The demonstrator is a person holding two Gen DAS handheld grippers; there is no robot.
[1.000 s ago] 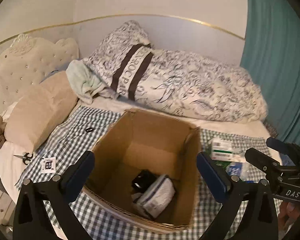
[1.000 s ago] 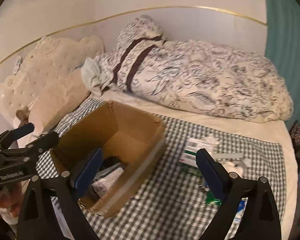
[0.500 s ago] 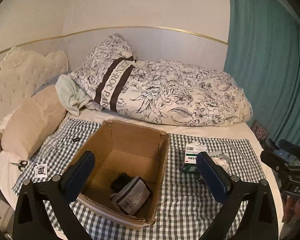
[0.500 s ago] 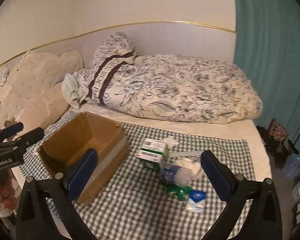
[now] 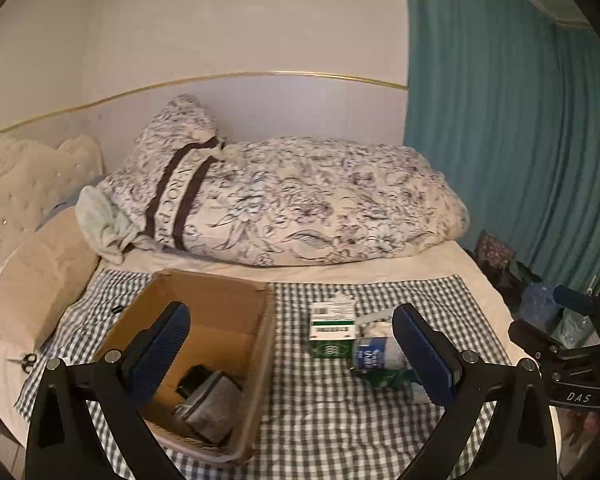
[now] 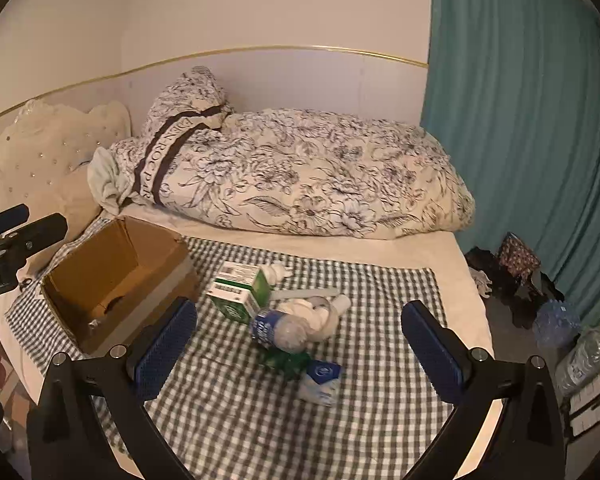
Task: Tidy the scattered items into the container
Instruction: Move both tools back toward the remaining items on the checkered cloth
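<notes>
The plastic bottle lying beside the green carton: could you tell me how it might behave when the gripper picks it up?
The plastic bottle lies on its side, so a nudge would probably roll it. It looks clear and maybe empty, so likely light and crushable. It leans against the green carton and white cloth, which may shift.

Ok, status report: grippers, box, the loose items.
Left gripper and right gripper open, empty. Box holds two things. Carton, bottle and pack loose on cloth. Path clear.

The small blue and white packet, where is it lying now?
In the right wrist view the small blue and white packet lies on the checked cloth, right of the cardboard box, just beyond the crumpled green wrapper.
</notes>
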